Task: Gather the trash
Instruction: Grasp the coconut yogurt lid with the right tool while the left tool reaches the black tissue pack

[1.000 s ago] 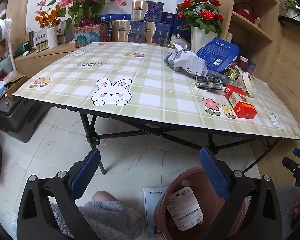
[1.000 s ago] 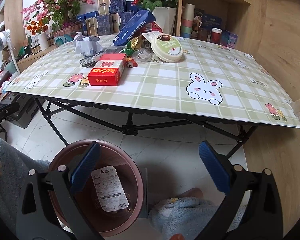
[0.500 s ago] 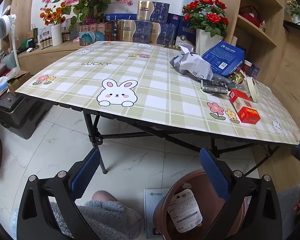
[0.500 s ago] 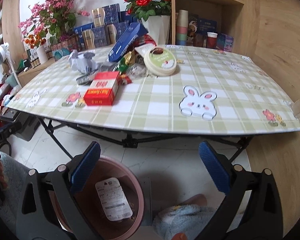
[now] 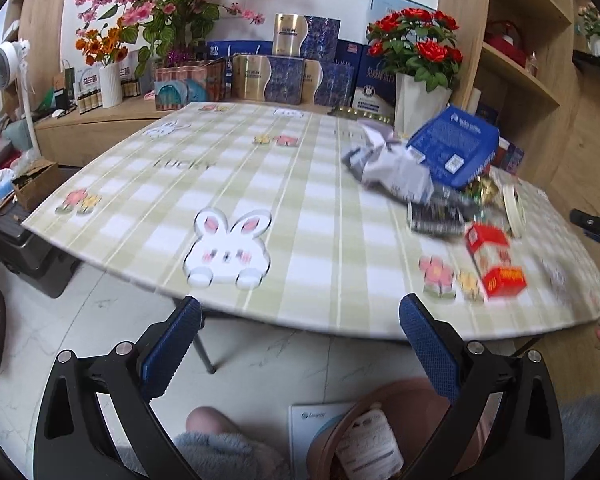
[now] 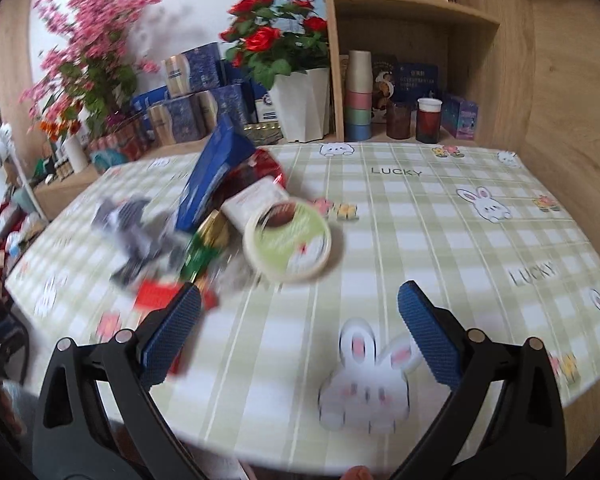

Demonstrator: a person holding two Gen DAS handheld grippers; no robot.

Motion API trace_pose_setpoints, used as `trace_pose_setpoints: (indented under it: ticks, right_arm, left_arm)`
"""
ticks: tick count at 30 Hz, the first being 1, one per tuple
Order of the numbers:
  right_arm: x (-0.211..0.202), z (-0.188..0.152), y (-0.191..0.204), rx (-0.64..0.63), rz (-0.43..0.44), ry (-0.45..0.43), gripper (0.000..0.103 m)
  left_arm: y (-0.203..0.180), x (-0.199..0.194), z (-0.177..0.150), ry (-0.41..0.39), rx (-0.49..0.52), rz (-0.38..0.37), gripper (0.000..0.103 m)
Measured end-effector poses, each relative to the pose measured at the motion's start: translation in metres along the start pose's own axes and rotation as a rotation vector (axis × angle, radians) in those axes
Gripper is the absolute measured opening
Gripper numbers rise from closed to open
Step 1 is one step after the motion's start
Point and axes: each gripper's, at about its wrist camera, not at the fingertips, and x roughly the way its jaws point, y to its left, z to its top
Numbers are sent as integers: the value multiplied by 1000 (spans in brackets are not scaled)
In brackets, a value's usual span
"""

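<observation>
A heap of trash lies on the checked table (image 5: 300, 208): a red carton (image 5: 496, 264), crumpled grey paper (image 5: 392, 164), a blue box (image 5: 456, 148), a dark wrapper (image 5: 436, 218). The right wrist view shows the same heap: round green-lidded tub (image 6: 288, 240), blue box (image 6: 216, 180), grey paper (image 6: 128, 224), red carton (image 6: 160, 296). A brown bin (image 5: 384, 432) with a white label stands on the floor below the table edge. My left gripper (image 5: 300, 348) is open above the floor, short of the table. My right gripper (image 6: 300, 336) is open over the table, near the tub.
Flower pots, stacked gift boxes and a white vase (image 5: 110, 84) line the counter behind the table. Wooden shelves (image 6: 412, 16) with cups stand at the right. A fan (image 5: 8, 64) and boxes sit at the left. A person's knee (image 5: 208, 424) and a booklet (image 5: 316, 428) are below.
Both grippers rose and moved forward toward the table. The right one now hangs over the tabletop near the trash heap; the bin has left its view. Both stayed open.
</observation>
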Motion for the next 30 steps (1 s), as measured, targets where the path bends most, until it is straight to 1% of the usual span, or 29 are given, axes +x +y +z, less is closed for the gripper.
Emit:
trace_pose_setpoints:
  ticks: [2, 5, 8, 12, 15, 18, 21, 23, 24, 26, 28, 30]
  right_arm:
    - [24, 15, -5, 34, 20, 16, 97]
    - [56, 25, -8, 76, 44, 67, 97]
    - [81, 27, -8, 131, 71, 114, 97]
    - [99, 28, -8, 180, 108, 150, 97]
    - [109, 28, -5, 173, 80, 166, 97]
    - [118, 27, -11, 205, 68, 188, 97]
    - [123, 24, -17, 243, 81, 211, 97]
    - [125, 22, -18, 248, 94, 222, 97]
    - [125, 21, -18, 244, 101, 231, 95]
    - [123, 21, -17, 233, 130, 228, 87]
    - [116, 23, -13, 209, 124, 211, 87]
    - [107, 23, -10, 196, 137, 185, 86]
  left_arm:
    - [-5, 8, 10, 9, 0, -9, 97]
    - [-19, 21, 27, 26, 15, -40, 97]
    - [-33, 33, 38, 37, 20, -80, 97]
    - [-49, 49, 50, 57, 20, -132, 97]
    - [-61, 59, 57, 68, 24, -161, 97]
    - [-66, 68, 62, 87, 5, -194, 97]
    - [-68, 74, 65, 97, -22, -219, 97]
    - [-71, 80, 66, 115, -36, -229, 97]
    - [-71, 83, 66, 123, -39, -233, 97]
    - [-76, 88, 67, 138, -38, -248, 97]
    - [-82, 91, 68, 147, -26, -263, 97]
    - [-90, 96, 69, 161, -7, -280, 92]
